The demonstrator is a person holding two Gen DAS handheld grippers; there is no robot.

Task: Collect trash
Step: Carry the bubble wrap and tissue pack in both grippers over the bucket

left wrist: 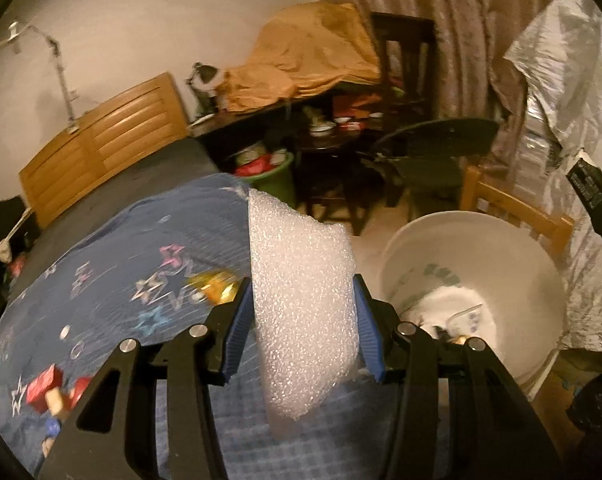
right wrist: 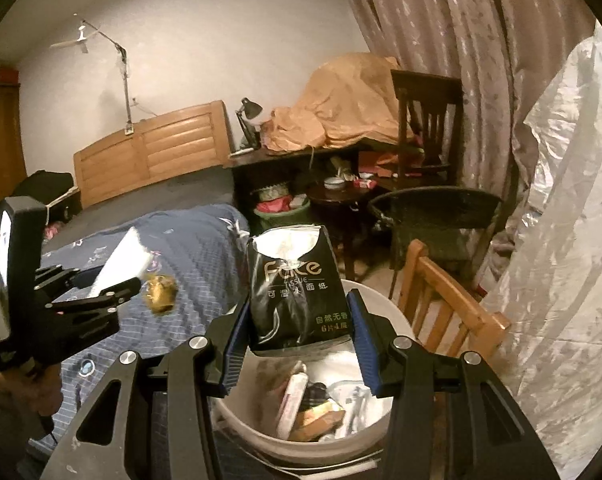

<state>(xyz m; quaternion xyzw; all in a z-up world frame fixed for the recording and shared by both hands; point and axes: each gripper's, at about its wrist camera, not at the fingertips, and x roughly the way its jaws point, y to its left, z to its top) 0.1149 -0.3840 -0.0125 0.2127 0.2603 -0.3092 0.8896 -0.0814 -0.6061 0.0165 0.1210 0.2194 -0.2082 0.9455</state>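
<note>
While a white bubbly foam sheet is clamped by the left gripper, a black tissue packet is pinched by the right gripper above the white plastic bucket.

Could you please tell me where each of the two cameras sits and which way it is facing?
Left wrist: on the left gripper, looking across the bed; it grips a foam sheet, with the bucket to its right.
Right wrist: on the right gripper, above the bucket, gripping a tissue pack; the left gripper shows.
Shared: bucket, bed, gold wrapper.
</note>
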